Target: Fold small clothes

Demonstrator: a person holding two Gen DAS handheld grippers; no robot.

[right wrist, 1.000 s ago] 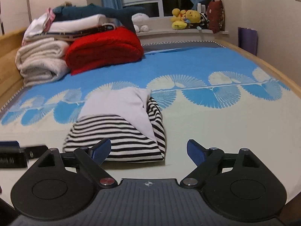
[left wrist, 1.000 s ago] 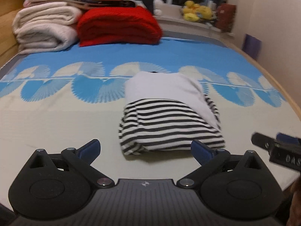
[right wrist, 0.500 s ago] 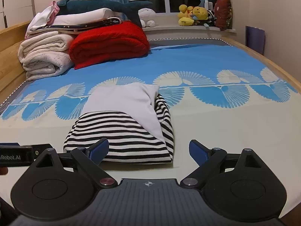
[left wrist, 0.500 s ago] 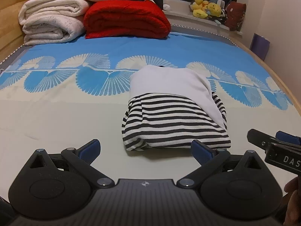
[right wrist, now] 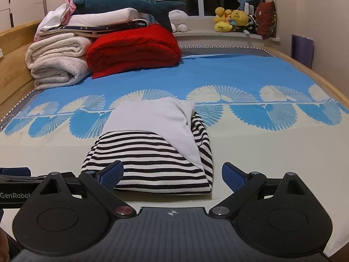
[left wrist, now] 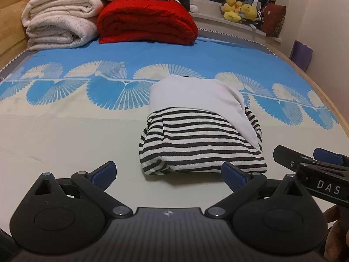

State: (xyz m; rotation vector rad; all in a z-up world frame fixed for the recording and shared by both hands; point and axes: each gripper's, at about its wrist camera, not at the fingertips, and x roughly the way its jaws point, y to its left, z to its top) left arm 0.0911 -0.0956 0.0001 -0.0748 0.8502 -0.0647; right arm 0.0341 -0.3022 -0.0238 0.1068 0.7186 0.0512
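Both wrist views are sitting slightly higher than a second ago, showing more of the window sill and the stacked bedding; the folded garment itself is lying where it lay before.

Item: folded striped garment [left wrist: 202, 144], black and white stripes with a plain white panel folded over its far part. It is resting on the bed [left wrist: 65, 131], on the cream area of the sheet just short of the blue fan-pattern band, with nothing gripping it.

Item: left hand-held gripper [left wrist: 169, 174]. Its jaws are standing wide apart, the blue pads holding nothing; the garment's near edge is lying just beyond them, and the right-side pad is overlapping the garment's near right corner in the view, though contact cannot be told.

Item: right hand-held gripper [right wrist: 172, 174]. Its jaws are opening, nearly at full spread, and gripping nothing; the garment's near edge is showing in the gap between the pads, with the left-side pad crossing in front of the stripes. This tool is also showing at the right edge of the left wrist view, beside the garment.

Item: red blanket [right wrist: 133, 48], folded, lying at the far left of the bed beside rolled white towels [right wrist: 56, 65].

Item: plush shark [right wrist: 128, 5], lying on top of the stacked linens.

Item: yellow plush toys [right wrist: 231, 19], sitting on the window sill.
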